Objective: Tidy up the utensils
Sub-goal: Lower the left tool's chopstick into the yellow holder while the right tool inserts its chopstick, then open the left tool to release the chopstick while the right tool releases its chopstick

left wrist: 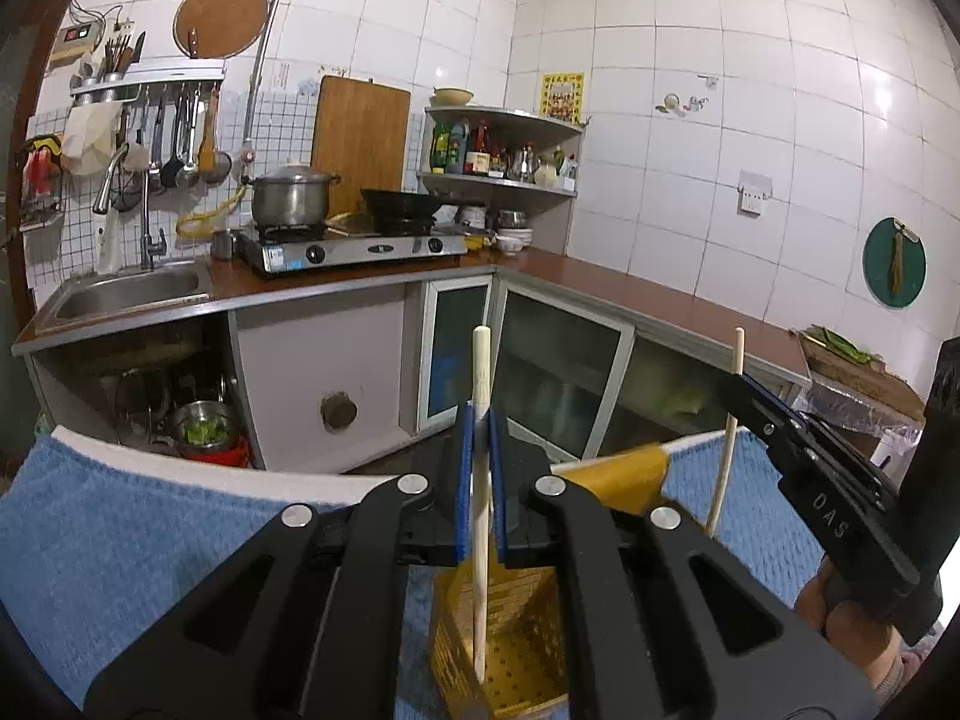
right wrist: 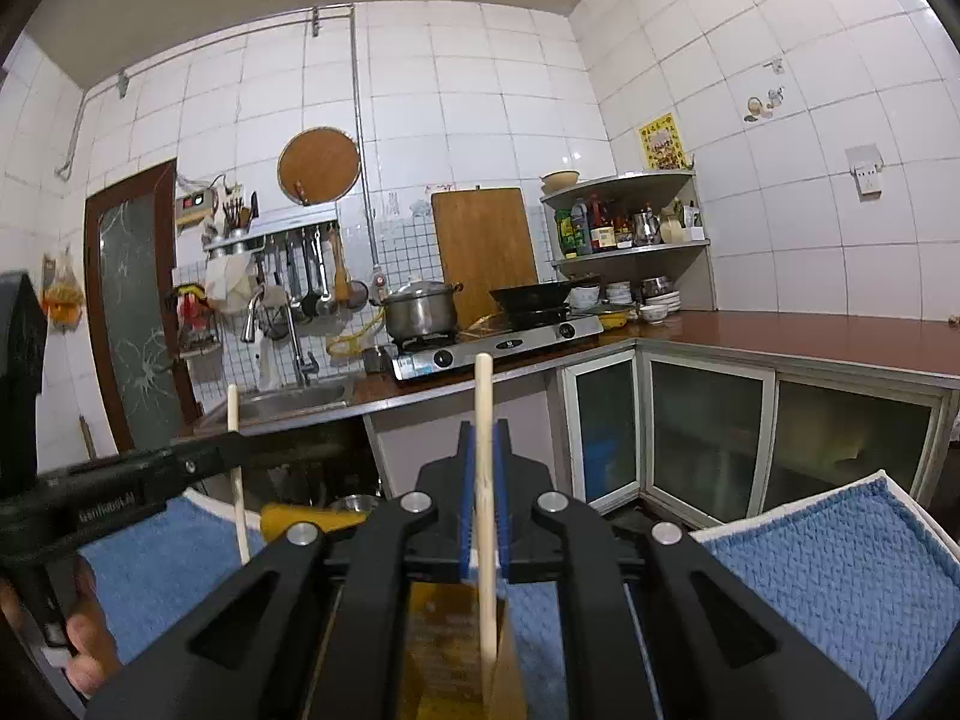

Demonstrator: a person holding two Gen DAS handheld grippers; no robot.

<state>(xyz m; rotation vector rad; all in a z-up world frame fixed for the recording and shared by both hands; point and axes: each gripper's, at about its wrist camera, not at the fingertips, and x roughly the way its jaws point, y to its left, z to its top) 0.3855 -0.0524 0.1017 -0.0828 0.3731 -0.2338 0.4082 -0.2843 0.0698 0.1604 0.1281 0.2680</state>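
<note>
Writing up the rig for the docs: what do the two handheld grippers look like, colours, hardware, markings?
Both match. The left gripper and right gripper have matte black linkage arms with cut-out slots, round silver pivot pins and blue ribbed pads lining the jaws. White lettering runs along each one's side, too distorted to read reliably. No cables or sleeves show; only bare hands on the grips.

Two pale, round wooden chopsticks, both held near upright over a yellow perforated plastic utensil holder standing on blue towelling. First chopstick: lower end inside the holder, close to its pierced floor. Second chopstick: lower end dipped just past the holder's rim. Sticks apart, not touching.
</note>
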